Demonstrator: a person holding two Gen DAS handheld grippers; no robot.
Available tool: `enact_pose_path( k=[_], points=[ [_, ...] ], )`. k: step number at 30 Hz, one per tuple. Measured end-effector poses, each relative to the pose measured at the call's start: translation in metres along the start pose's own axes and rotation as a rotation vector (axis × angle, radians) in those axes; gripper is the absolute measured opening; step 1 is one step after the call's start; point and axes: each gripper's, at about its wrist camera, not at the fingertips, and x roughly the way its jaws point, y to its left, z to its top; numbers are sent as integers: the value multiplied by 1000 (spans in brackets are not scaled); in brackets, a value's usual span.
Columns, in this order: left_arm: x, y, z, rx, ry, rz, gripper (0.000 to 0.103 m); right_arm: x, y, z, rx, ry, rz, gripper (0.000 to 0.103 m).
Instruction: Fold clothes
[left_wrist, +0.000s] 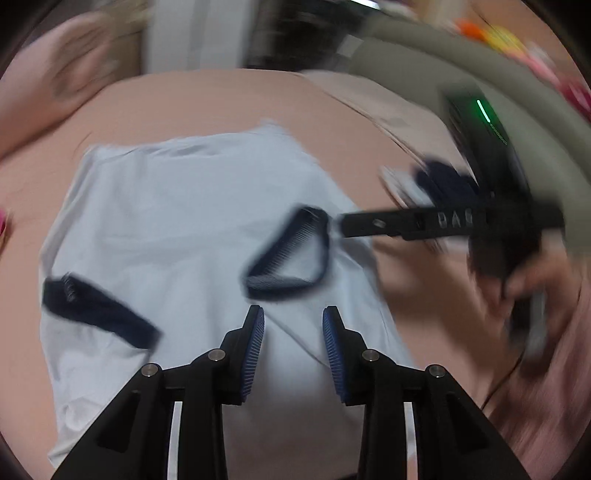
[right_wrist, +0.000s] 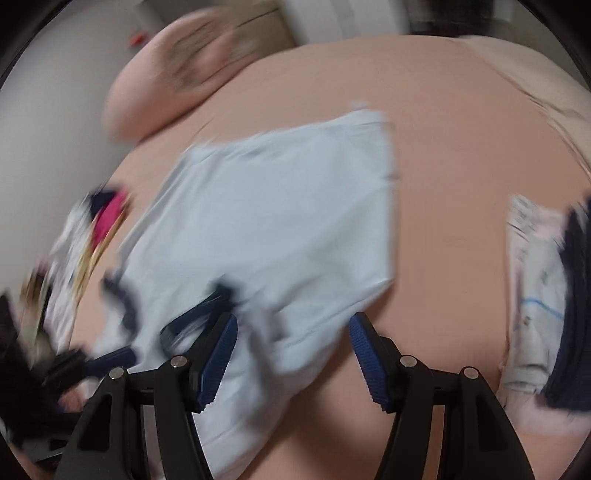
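Note:
A pale blue T-shirt (left_wrist: 177, 221) with a navy collar (left_wrist: 291, 254) and a navy sleeve cuff (left_wrist: 99, 310) lies spread on a peach bed sheet (left_wrist: 221, 99). My left gripper (left_wrist: 293, 312) hovers just below the collar, its blue pads apart with only flat cloth beneath them. In the right wrist view the same shirt (right_wrist: 277, 206) is blurred. My right gripper (right_wrist: 293, 319) stands wide open over the shirt's near right edge, gripping nothing. The collar (right_wrist: 207, 306) shows just left of its left finger. A person's hand (left_wrist: 535, 280) holds the right tool.
A pink pillow (right_wrist: 177, 70) lies at the far left of the bed. A stack of folded clothes (right_wrist: 535, 277), white with navy on top, sits to the right of the shirt. More crumpled garments (right_wrist: 92, 229) lie at the left edge. A grey rounded headboard (left_wrist: 461, 48) curves behind.

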Motion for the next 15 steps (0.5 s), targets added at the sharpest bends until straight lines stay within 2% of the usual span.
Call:
enact_pose_path(
  k=[1, 2, 5, 7, 10, 11, 13, 15],
  points=[
    [6, -7, -1, 49, 9, 5, 30, -2, 9, -3, -56, 21, -10, 63],
    [13, -9, 0, 54, 21, 2, 30, -4, 17, -5, -112, 42, -20, 63],
    [33, -9, 1, 19, 77, -47, 30, 8, 27, -12, -163, 72, -51, 63],
    [38, -18, -5, 53, 101, -58, 30, 17, 31, -14, -168, 90, -42, 63],
    [31, -36, -23, 132, 131, -85, 30, 24, 14, -10, -67, 59, -90, 63],
    [25, -35, -26, 132, 112, -59, 30, 26, 9, -8, -33, 49, -105, 63],
    [10, -24, -25, 98, 30, 25, 30, 22, -8, -6, 82, 85, -33, 63],
    [-2, -11, -19, 88, -44, 114, 30, 9, -8, -7, 80, 79, 2, 63]
  ],
)
